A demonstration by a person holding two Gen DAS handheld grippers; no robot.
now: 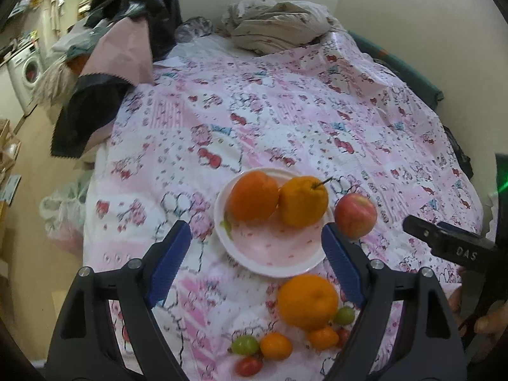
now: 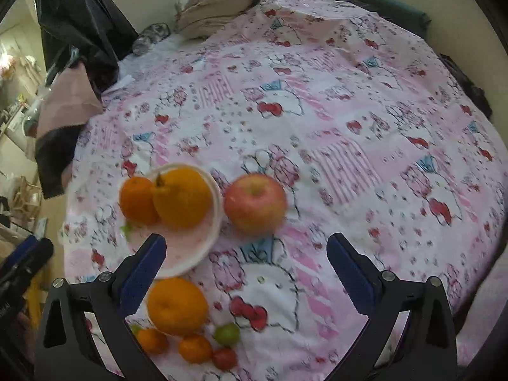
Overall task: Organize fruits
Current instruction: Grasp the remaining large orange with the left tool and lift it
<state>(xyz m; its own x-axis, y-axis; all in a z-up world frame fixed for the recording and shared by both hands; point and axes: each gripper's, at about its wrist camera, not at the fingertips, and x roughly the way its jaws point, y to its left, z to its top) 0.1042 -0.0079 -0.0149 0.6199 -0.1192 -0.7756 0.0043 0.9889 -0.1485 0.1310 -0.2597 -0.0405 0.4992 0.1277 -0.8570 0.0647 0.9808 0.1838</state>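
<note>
Both grippers hang above the bed, jaws wide apart, nothing between them: left gripper (image 1: 257, 263), right gripper (image 2: 246, 273). White round plate (image 1: 228, 238) on pink cartoon-print bedsheet (image 1: 317, 111) carries two oranges (image 1: 254, 195). Red apple (image 1: 355, 216) sits just beside plate's rim. Big orange (image 1: 308, 301) plus small mixed fruits (image 1: 276, 346) near plate's front edge. Beyond plate, sheet lies bare up to crumpled beige blanket (image 1: 276, 25).

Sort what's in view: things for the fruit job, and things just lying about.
For the job: white plate holding two oranges, apple, large orange, small oranges, green and red small fruits.

Lying about: crumpled bedding, dark clothes, washing machine.
</note>
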